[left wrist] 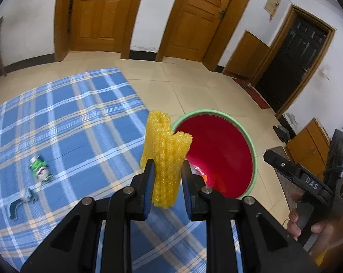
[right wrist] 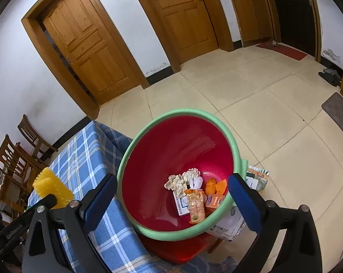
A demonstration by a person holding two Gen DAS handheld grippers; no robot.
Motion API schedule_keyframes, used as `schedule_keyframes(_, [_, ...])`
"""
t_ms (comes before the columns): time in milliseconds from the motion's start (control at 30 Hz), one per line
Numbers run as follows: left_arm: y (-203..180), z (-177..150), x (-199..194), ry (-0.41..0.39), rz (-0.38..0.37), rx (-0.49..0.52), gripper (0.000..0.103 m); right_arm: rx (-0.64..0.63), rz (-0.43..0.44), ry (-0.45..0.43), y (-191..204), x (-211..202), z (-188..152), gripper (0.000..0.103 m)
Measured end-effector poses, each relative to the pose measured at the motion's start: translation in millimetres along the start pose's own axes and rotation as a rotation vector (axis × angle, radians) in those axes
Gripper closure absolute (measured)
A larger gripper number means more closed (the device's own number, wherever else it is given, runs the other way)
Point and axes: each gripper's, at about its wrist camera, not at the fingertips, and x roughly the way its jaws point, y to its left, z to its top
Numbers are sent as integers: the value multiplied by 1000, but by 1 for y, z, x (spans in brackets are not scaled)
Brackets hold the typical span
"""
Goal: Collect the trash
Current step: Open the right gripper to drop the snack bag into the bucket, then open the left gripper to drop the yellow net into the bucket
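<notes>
Your left gripper (left wrist: 167, 179) clamps a yellow foam net (left wrist: 165, 157) between its blue pads, holding it upright above the edge of the blue plaid tablecloth (left wrist: 69, 118), just beside the green-rimmed red basin (right wrist: 178, 150); a crushed green can (left wrist: 39, 168) and a grey clip (left wrist: 20, 201) lie on the cloth to the left. Your right gripper (right wrist: 171, 202) hangs over the basin with fingers spread wide and empty; wrappers (right wrist: 195, 204), white foam scraps (right wrist: 182, 180) and orange peel (right wrist: 215, 185) sit in the basin's bottom.

Left hand-held gripper (left wrist: 166, 182) clamped, right hand-held gripper (right wrist: 171, 195) spread.
</notes>
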Motion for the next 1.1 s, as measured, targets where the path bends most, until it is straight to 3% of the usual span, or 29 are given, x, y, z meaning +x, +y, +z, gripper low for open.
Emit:
schedule_keyframes(567, [-62,9,63,67,-71,140,81,57,-38,-55,-28,-16,14,3])
schedule_keyframes(733, [-70,11,70,71,-66,162,65,67,-38,-46,-32,-14,12,3])
schedule_keyframes(1100, [-68,11,66,74,-52,144,60,64,-28,-39,-28,-14,10,3])
